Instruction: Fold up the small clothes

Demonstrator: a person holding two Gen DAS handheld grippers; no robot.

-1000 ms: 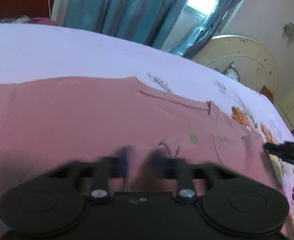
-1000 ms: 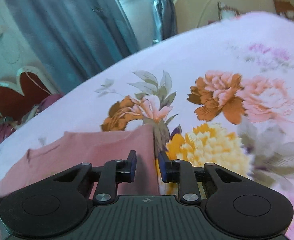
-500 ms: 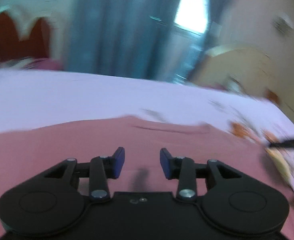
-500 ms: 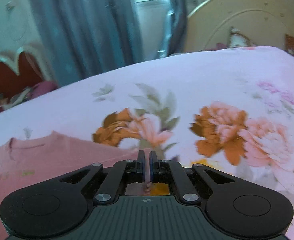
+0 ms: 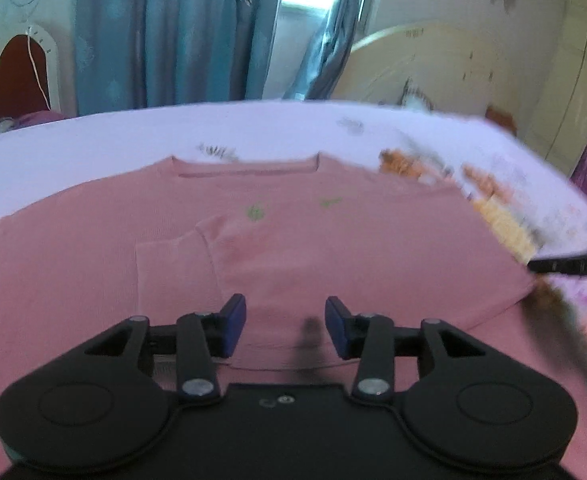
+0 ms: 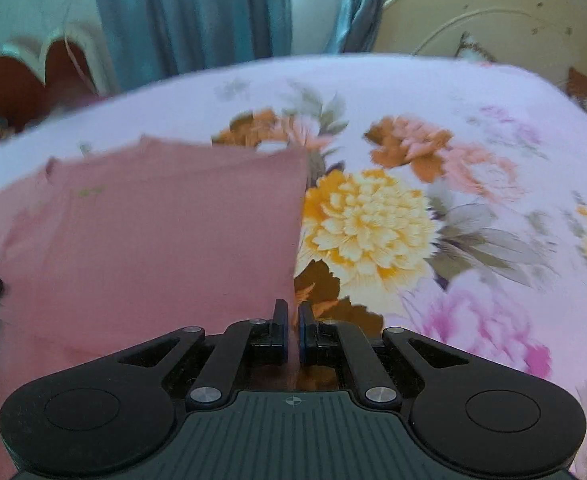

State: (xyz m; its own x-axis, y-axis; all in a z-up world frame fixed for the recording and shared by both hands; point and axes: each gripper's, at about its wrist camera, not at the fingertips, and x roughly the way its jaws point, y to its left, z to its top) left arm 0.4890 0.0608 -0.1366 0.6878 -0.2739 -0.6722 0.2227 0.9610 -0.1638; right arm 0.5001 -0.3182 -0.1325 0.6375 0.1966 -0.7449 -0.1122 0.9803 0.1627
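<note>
Pink shirt (image 5: 333, 248) lay spread flat on the floral sheet (image 6: 393, 92), neckline (image 5: 249, 170) toward the far side, near the curtains (image 5: 173, 32). One sleeve (image 5: 173, 264) lay folded in over the chest, beside two small green marks (image 5: 255, 212). Seen from the right wrist, the shirt (image 6: 153, 232) showed a straight side edge running alongside the yellow flower (image 6: 369, 220) printed on the sheet.

Left gripper (image 5: 285, 324) hovered over the lower part of the shirt, jaws spread wide, nothing between the blue pads (image 5: 233, 320). Contact with the cloth could not be told.

Right gripper (image 6: 292, 334) sat at the shirt's lower right corner, jaws drawn nearly together with only a thin gap. Pink cloth edge ran right up to that gap, apparently pinched there, though the grip itself was hidden behind the fingers (image 6: 280, 320). From the left wrist, showed only as a dark blurred bar (image 5: 573, 266) at the shirt's right edge.

Cream headboard (image 6: 493, 12) stood beyond the bed's far right corner.
</note>
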